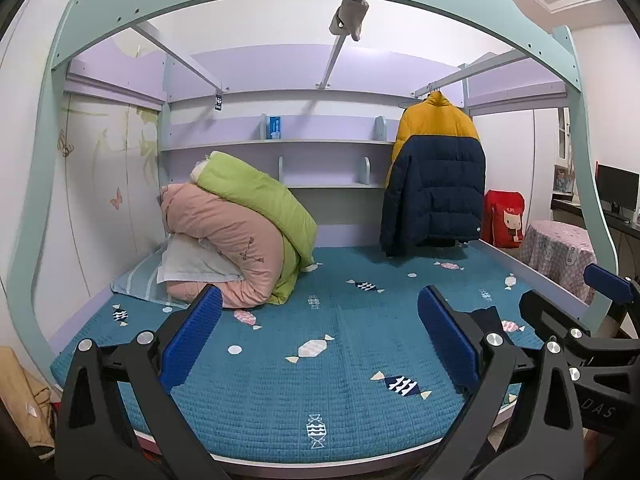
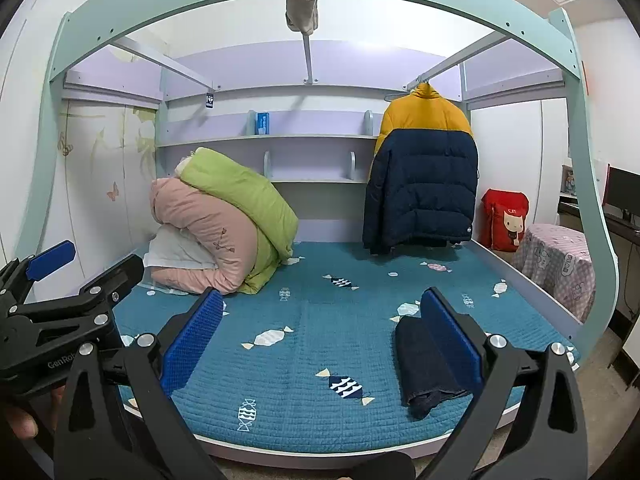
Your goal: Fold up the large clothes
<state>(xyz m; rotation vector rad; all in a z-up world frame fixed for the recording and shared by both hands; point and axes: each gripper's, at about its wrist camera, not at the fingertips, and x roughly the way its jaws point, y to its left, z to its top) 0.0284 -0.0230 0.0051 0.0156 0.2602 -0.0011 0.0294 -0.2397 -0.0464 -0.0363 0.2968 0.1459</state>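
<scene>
Above the near edge of the bed, both grippers hang level and side by side, pointing toward the headboard shelves. The left gripper has its blue pads spread wide with nothing between them; the right gripper is likewise spread and holds nothing. A folded dark garment lies flat on the teal quilt near the front right corner, partly hidden behind the right gripper's right finger. A yellow-and-navy puffer jacket hangs from a rail at the bed's far right, and rolled quilts are piled at the far left.
</scene>
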